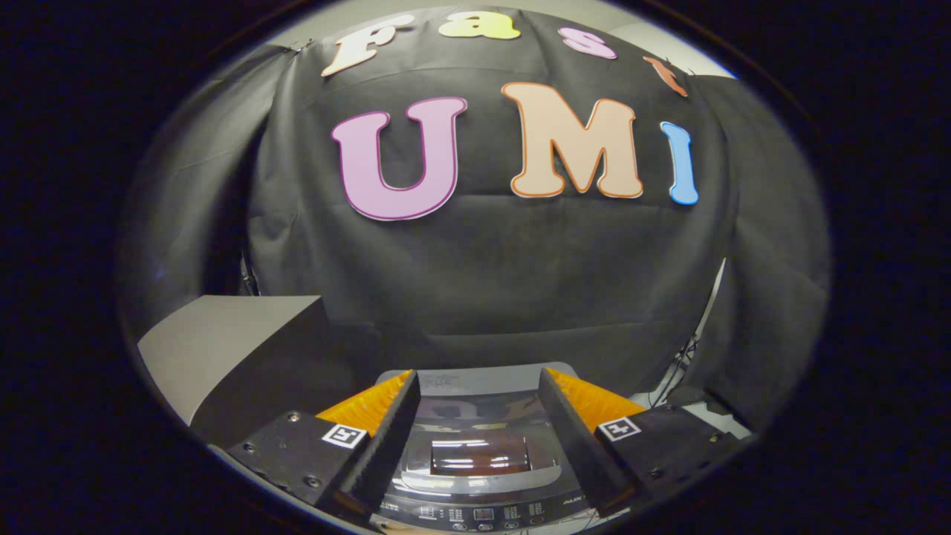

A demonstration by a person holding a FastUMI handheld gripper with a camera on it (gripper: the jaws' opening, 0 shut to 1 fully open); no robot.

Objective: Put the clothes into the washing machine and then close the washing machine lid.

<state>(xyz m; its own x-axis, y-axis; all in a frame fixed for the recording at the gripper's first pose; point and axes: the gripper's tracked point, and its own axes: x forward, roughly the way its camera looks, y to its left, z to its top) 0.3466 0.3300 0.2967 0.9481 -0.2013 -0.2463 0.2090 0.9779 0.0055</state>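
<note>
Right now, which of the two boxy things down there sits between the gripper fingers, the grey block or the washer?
The grey top-loading washing machine, its glossy lid shut, lies between the open gripper fingers; the plain matte grey block stands off beside it.

Spread fingers (368,446) above the shut washing machine lid (479,435); grey box (223,349) close beside its left edge.

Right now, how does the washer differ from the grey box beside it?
The washer sits below the open claw, framed between its fingers; the grey box stands off beside one finger. The washer's lid is glossy with a window and looks closed; the box is matte and plain. Both stand against the black cloth wall.
</note>
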